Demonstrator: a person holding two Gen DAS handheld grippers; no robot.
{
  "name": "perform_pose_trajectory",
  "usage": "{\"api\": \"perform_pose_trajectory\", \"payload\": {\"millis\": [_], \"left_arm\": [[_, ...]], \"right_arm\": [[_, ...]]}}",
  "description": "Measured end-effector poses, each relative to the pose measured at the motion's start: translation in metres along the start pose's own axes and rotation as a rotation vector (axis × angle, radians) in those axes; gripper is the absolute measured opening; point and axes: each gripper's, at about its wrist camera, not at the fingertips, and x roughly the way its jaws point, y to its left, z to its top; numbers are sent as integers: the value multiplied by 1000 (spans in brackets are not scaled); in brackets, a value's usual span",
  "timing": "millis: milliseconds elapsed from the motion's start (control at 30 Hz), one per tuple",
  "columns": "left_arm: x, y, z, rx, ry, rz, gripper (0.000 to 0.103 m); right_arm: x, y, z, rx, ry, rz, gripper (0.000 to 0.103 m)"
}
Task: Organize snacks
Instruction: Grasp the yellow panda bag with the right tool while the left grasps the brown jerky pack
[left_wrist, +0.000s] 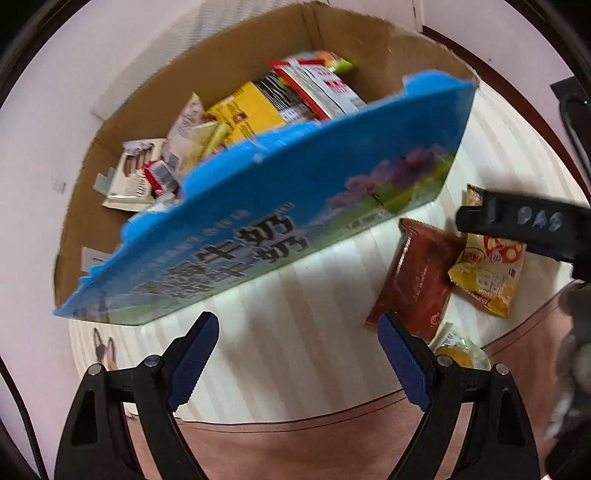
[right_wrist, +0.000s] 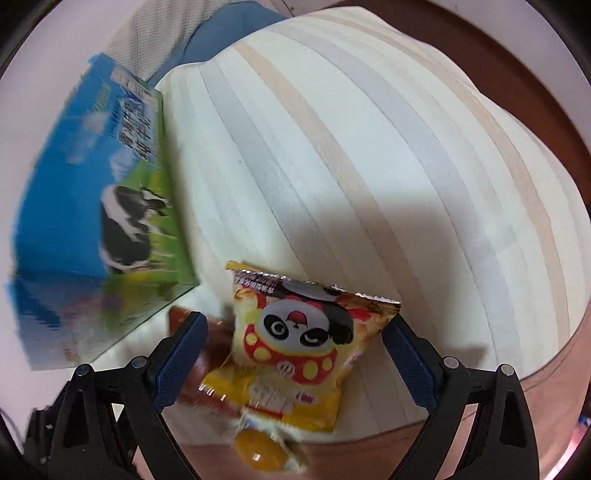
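In the left wrist view a cardboard box (left_wrist: 258, 236) with a blue printed outside lies tilted and holds several snack packets (left_wrist: 258, 107). My left gripper (left_wrist: 295, 325) stands open over bare striped cloth in front of it, empty. To its right lie a red-brown packet (left_wrist: 413, 273), a yellow panda packet (left_wrist: 487, 273) and a small clear packet (left_wrist: 458, 350) with a yellow piece. In the right wrist view my right gripper (right_wrist: 295, 323) is open with the yellow panda packet (right_wrist: 295, 350) between its jaws. A gap shows at the left pad (right_wrist: 181, 354).
The striped cloth (right_wrist: 369, 147) covers the table, with a pink border (left_wrist: 295, 443) at the near edge. The blue box (right_wrist: 92, 203) stands just left of the right gripper. The red-brown packet (right_wrist: 216, 343) lies partly under the yellow one, and the clear packet (right_wrist: 258, 454) is close below.
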Motion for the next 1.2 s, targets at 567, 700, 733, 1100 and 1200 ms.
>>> {"api": "perform_pose_trajectory", "payload": {"millis": [567,700,733,1100,1200], "left_arm": [[41,-92,25,200,78,-69,71],[45,-91,21,168,95,-111,55],[45,-87,19,158,100,-120,54],[55,6,-77,-137,258,-241,54],[59,24,-109,-218,304,-257,54]], "right_arm": [[-32,-82,-36,-83,-28,-78,64],[-26,-81,-42,-90,-28,-101,64],[-26,-79,-44,-98,-25,-109,64],[-17,-45,-83,-253,62,-155,64],[-11,-32,-105,-305,107,-153,64]]}}
